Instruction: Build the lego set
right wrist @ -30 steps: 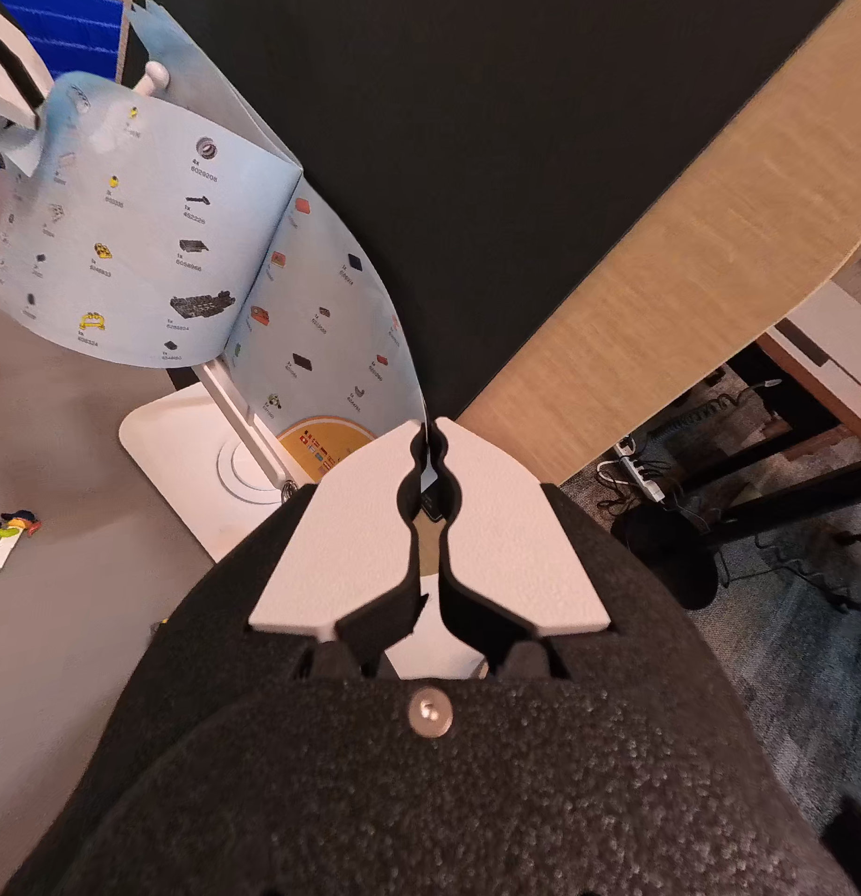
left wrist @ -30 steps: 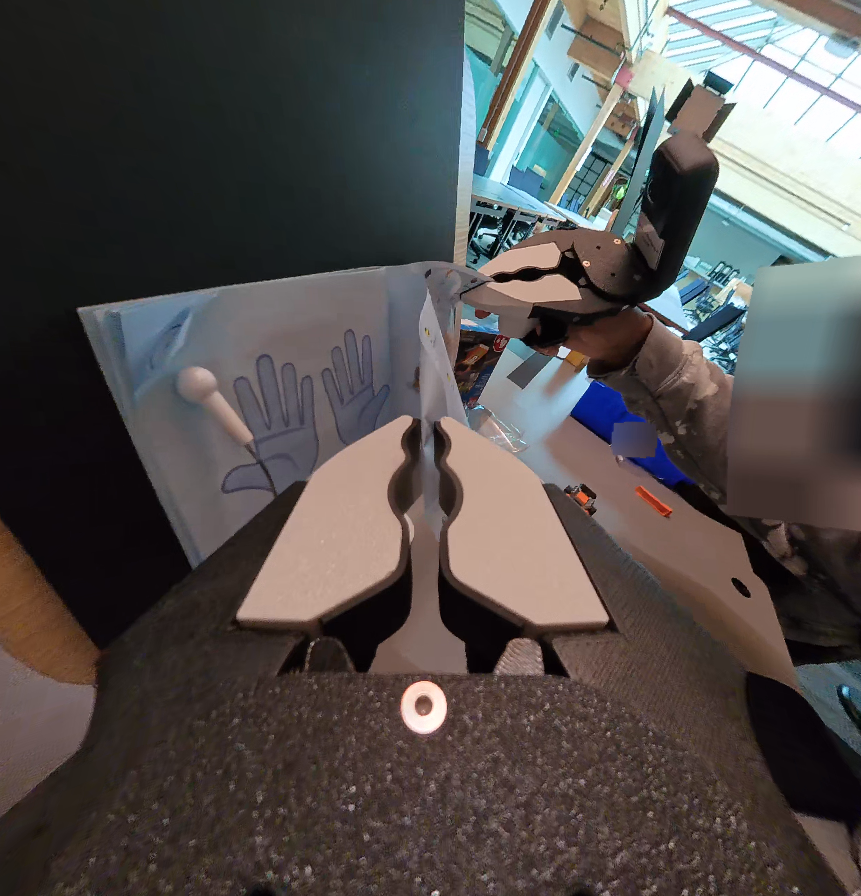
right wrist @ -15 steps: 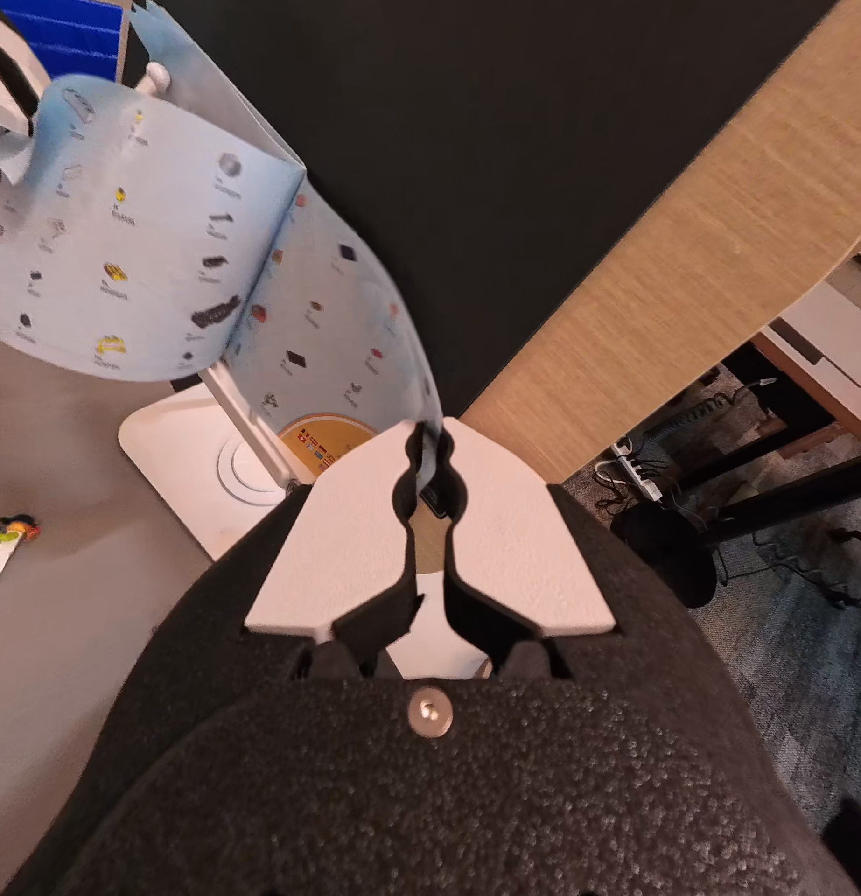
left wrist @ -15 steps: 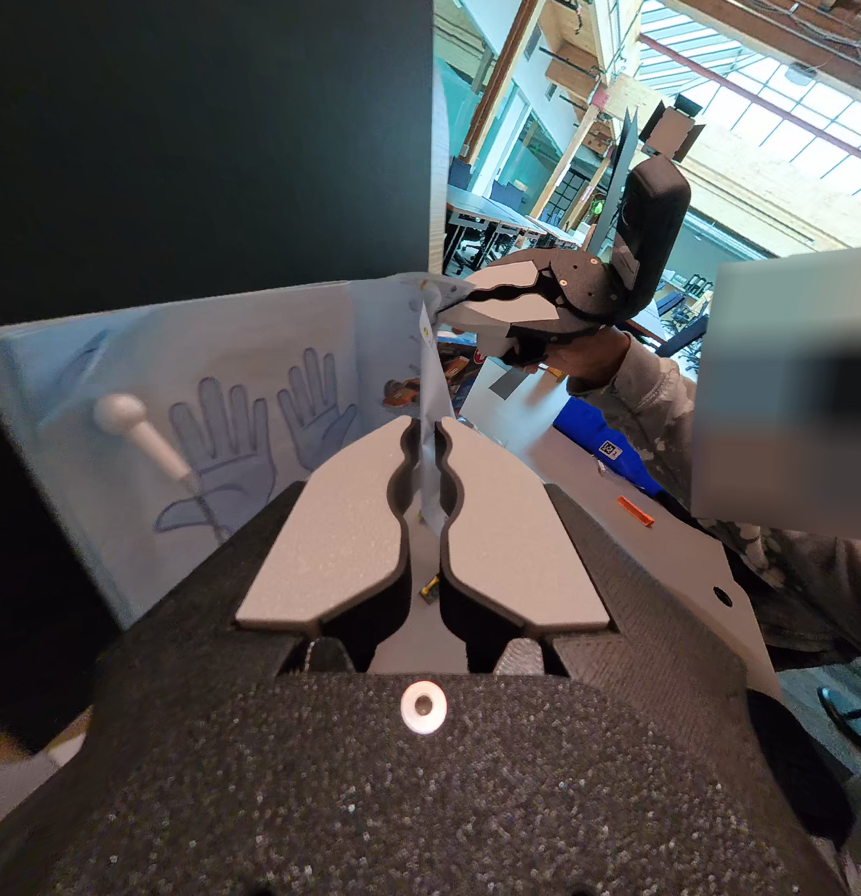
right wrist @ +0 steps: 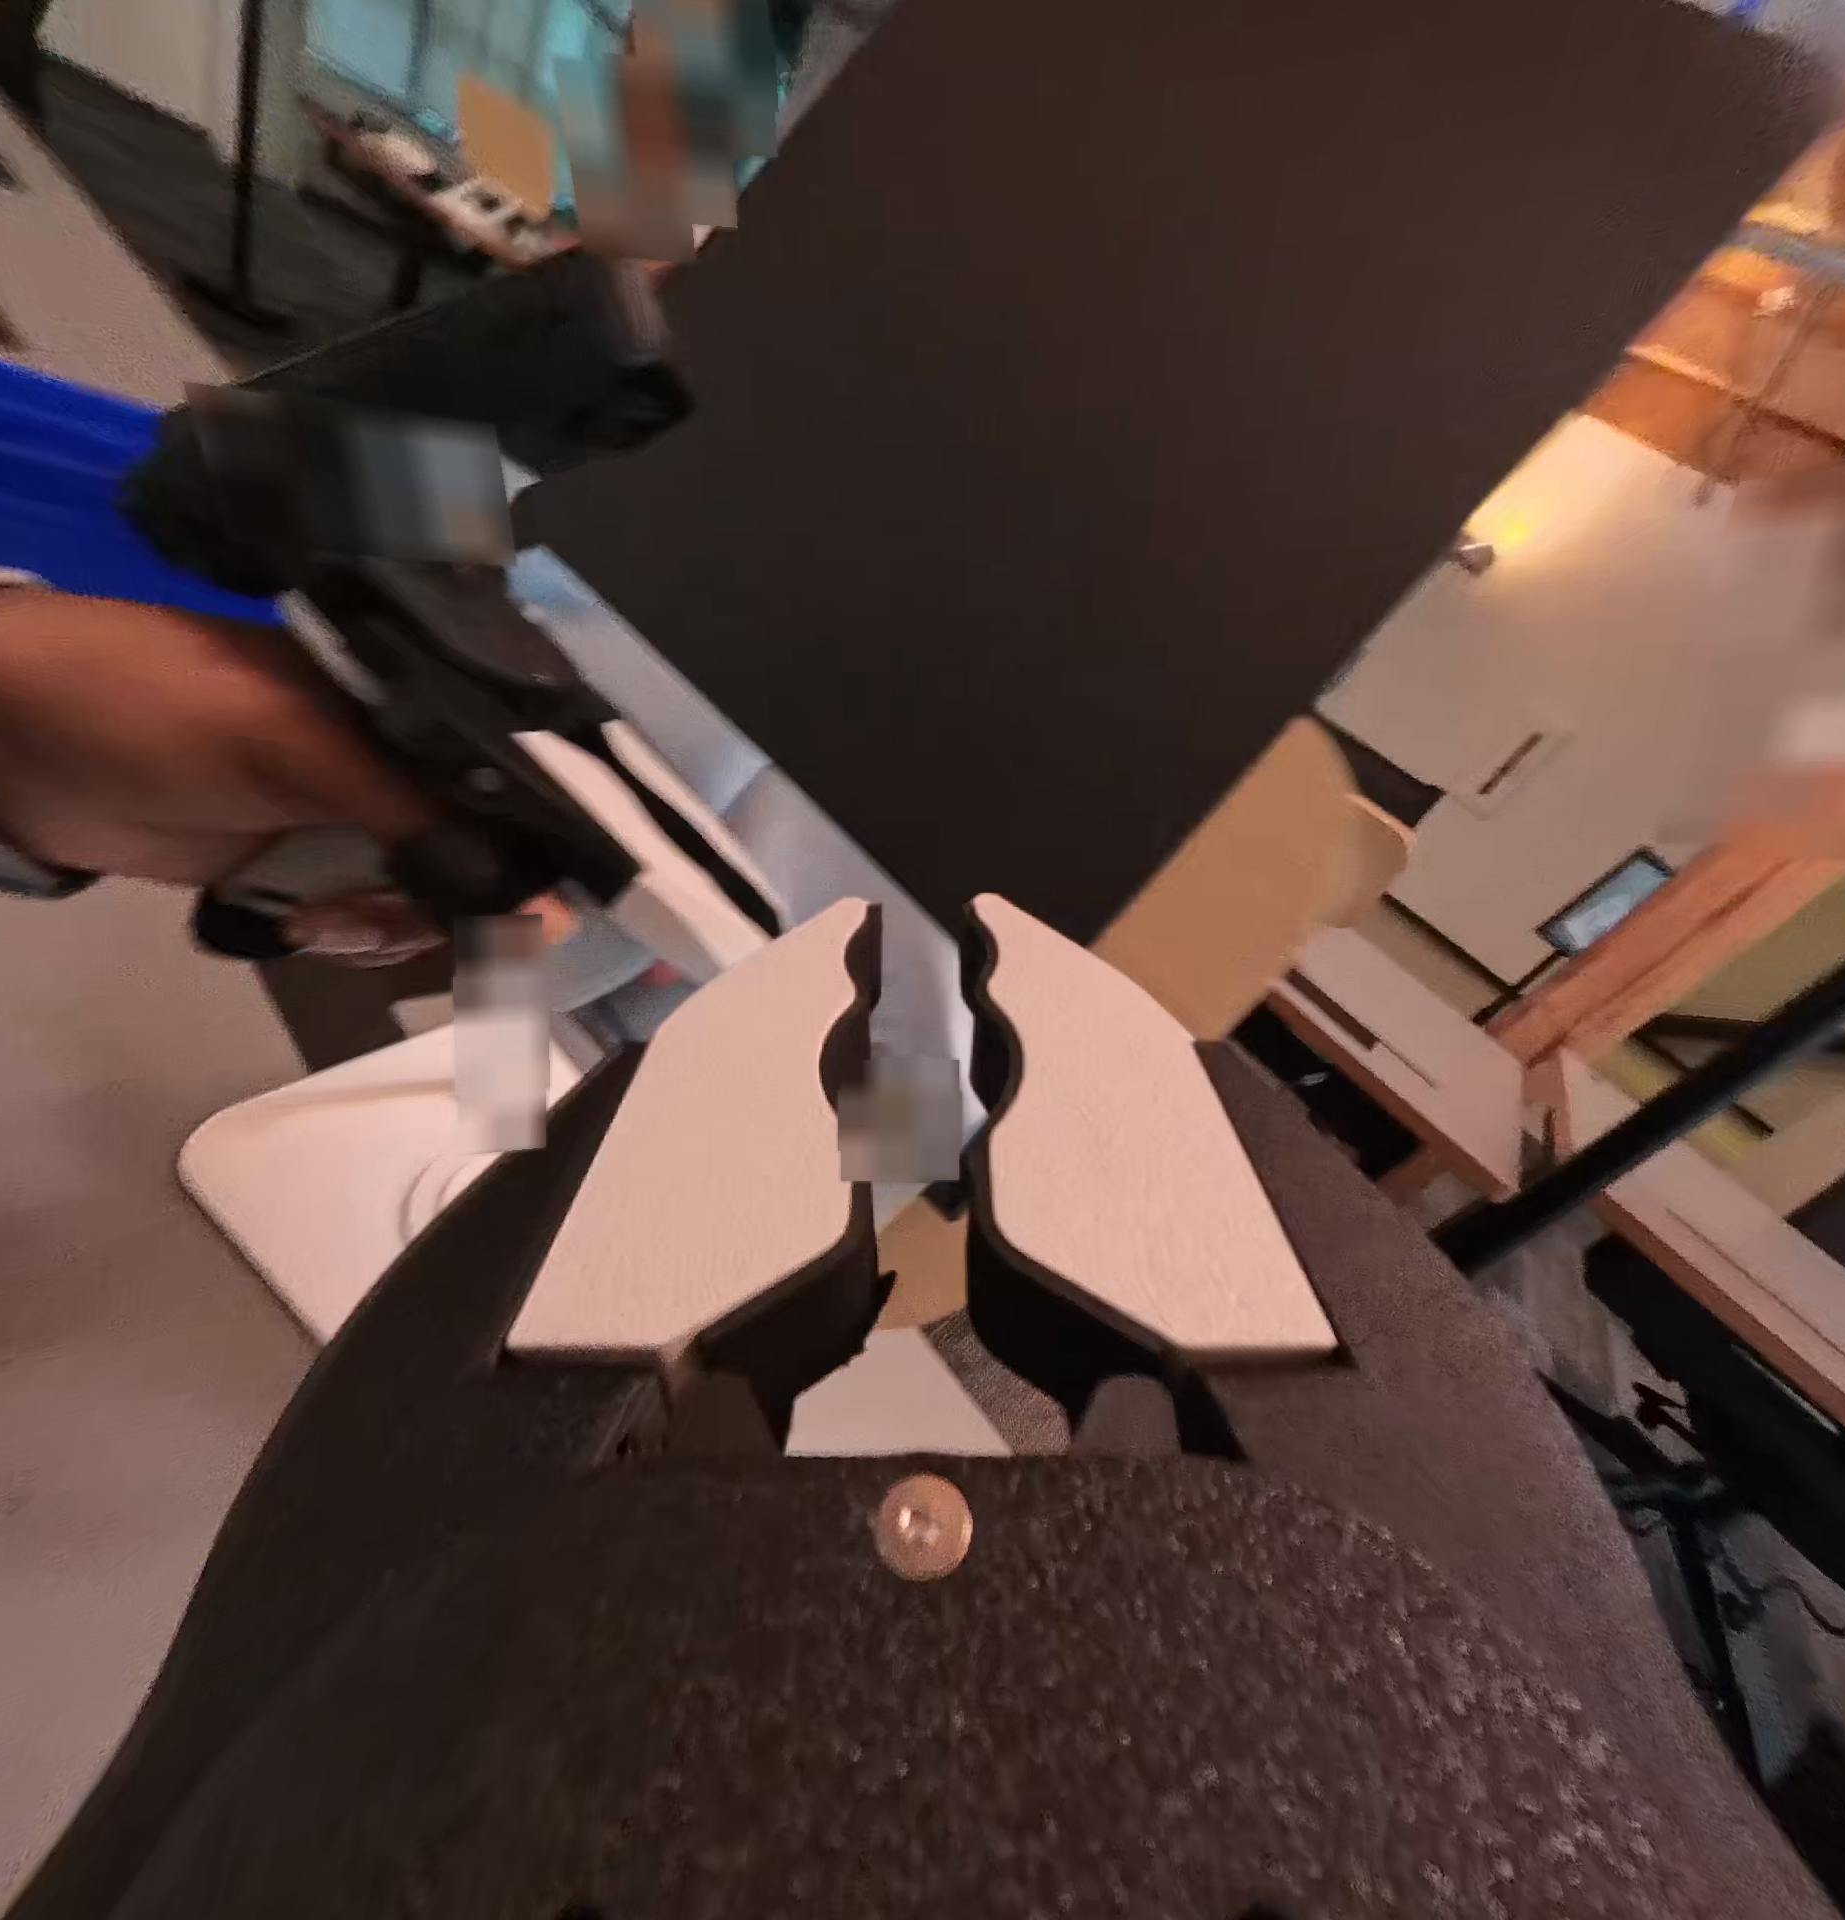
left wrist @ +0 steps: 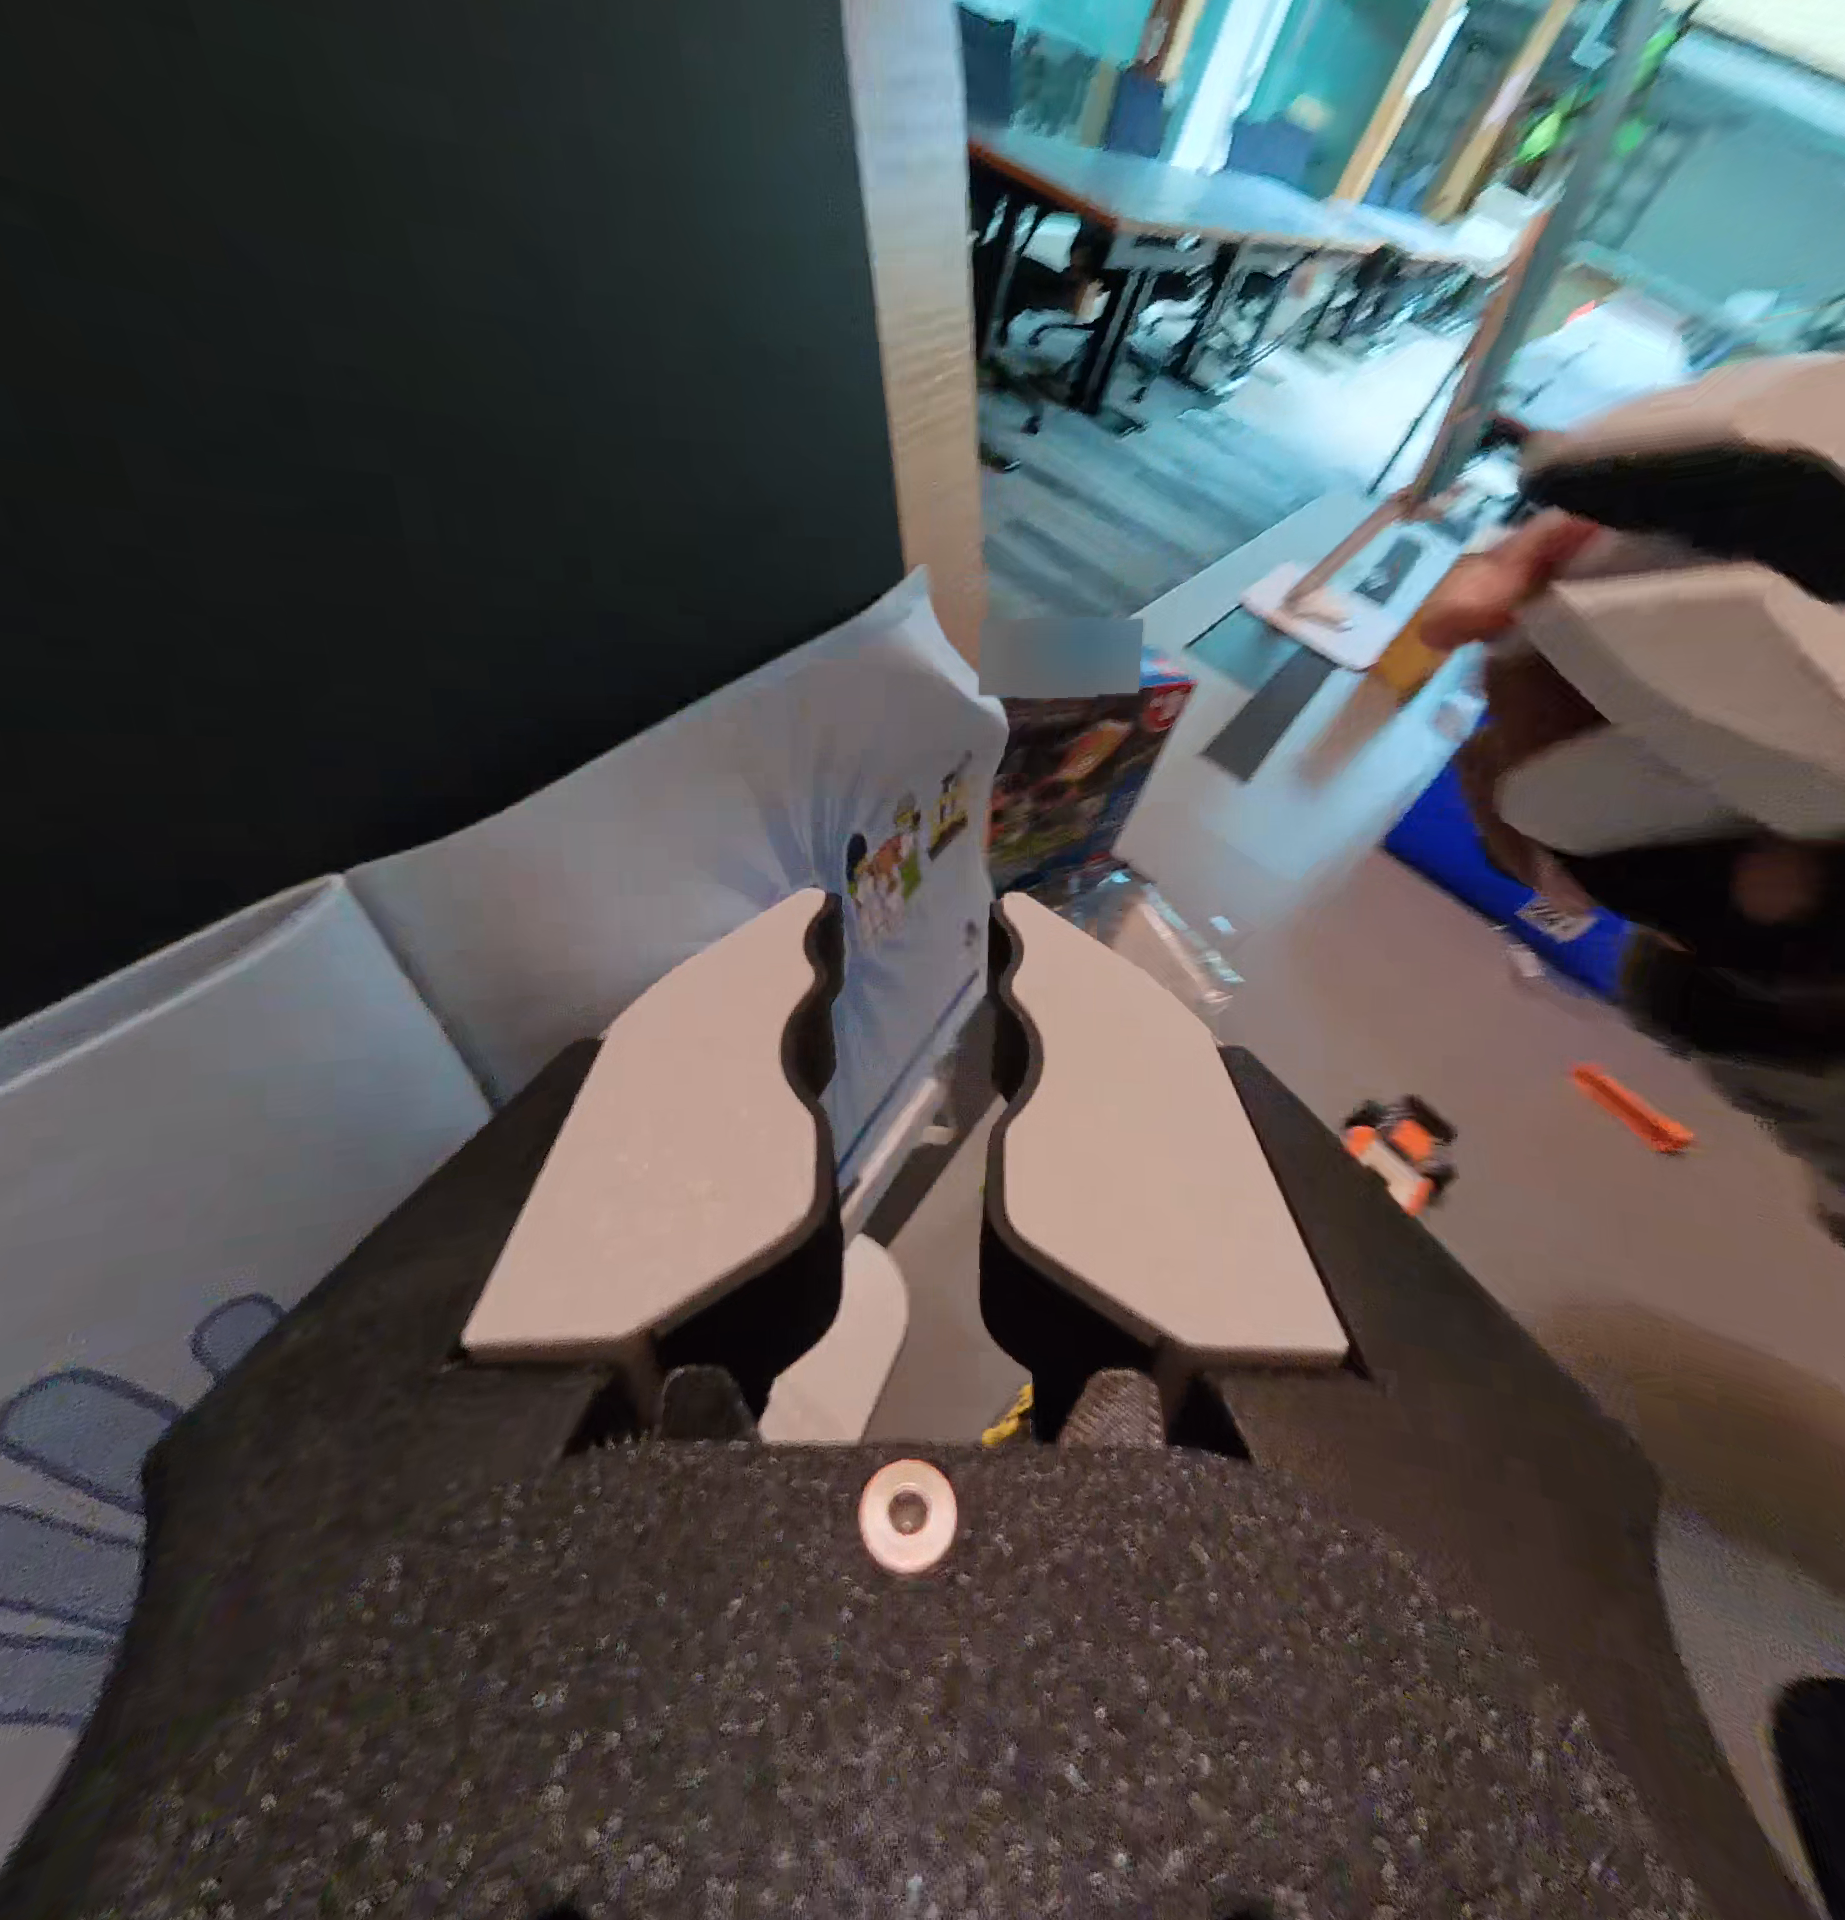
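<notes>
Both of your tongs were open and held nothing. Your left gripper (left wrist: 913, 940) had a clear gap between its two white fingers (left wrist: 679, 1132), and through that gap you could see the pale blue lego booklet (left wrist: 689, 873), standing up against the dark board (left wrist: 378, 364). The fingers looked close to the page, but you could not tell if they touched it. Your right gripper (right wrist: 923, 920) had a smaller gap, with a bit of the blue page showing past its tips. It was blurry there. The booklet sat on a white stand (right wrist: 315, 1174). Behind the booklet stood the lego box (left wrist: 1074, 790). On the grey table (left wrist: 1365, 956) lay a small orange and black lego piece (left wrist: 1401, 1138), and near it a thin orange bar (left wrist: 1630, 1107).
</notes>
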### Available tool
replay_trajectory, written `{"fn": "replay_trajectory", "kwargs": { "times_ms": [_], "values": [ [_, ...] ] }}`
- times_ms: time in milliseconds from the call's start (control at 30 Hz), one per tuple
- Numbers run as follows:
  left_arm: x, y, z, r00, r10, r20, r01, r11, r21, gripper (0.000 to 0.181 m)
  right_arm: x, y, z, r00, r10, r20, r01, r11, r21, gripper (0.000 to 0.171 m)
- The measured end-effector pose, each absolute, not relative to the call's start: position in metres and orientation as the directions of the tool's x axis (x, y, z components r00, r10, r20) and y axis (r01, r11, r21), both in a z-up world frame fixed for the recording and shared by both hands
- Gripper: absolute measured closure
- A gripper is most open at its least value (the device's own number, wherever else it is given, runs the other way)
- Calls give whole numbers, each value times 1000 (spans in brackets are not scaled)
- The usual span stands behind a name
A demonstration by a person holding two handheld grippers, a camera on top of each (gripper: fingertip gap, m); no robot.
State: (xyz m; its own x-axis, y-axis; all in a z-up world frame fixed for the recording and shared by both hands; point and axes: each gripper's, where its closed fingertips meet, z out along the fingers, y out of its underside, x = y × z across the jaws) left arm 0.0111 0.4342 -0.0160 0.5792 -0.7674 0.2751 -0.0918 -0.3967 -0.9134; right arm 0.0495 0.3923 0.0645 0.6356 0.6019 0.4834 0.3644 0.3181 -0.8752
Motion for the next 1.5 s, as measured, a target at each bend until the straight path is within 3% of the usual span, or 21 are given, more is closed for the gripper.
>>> {"fn": "replay_trajectory", "kwargs": {
  "times_ms": [133,267,333,600,667,767,867,1000,1100,1233,1300,1367,1400,1500],
  "values": [
    [11,442,-26,654,-716,245,-122,-419,-900,158,28,418,8,600,619,506,512,189,-838,155],
    [4,440,-28,700,-694,170,-182,-403,-897,159,41,469,-9,701,530,478,488,132,-863,161],
    [-4,439,-33,726,-686,53,-283,-368,-886,160,49,480,-3,729,491,477,466,154,-871,168],
    [-13,455,-34,659,-596,-459,-662,-169,-730,173,57,479,-6,756,426,498,485,147,-862,160],
    [-14,458,-33,635,-566,-526,-713,-166,-682,179,67,466,-6,812,432,393,392,96,-915,160],
    [-13,457,-34,628,-561,-540,-725,-168,-668,176,70,428,-49,847,530,-40,92,-220,-971,157],
    [-13,457,-34,634,-548,-546,-717,-152,-681,175,38,383,-104,657,562,-502,-183,-527,-830,130],
    [-13,456,-33,635,-539,-554,-718,-146,-681,175,21,380,-121,259,369,-893,-550,-704,-450,120],
    [-13,456,-33,640,-535,-552,-710,-138,-690,175,31,399,-115,24,275,-961,-705,-677,-212,123],
    [-13,457,-33,647,-532,-547,-703,-137,-698,176,35,419,-113,-74,229,-971,-774,-627,-89,126],
    [-13,458,-33,645,-530,-551,-704,-133,-697,176,41,426,-111,-111,231,-967,-804,-592,-49,146],
    [-13,458,-33,644,-530,-552,-704,-128,-699,176,53,427,-98,-116,293,-949,-837,-543,-66,170],
    [-13,458,-32,644,-530,-552,-703,-126,-700,176,61,428,-93,-46,318,-947,-859,-497,-125,171],
    [-13,459,-32,644,-526,-556,-704,-122,-700,177,81,424,-67,330,445,-832,-806,-326,-494,171]
  ]
}}
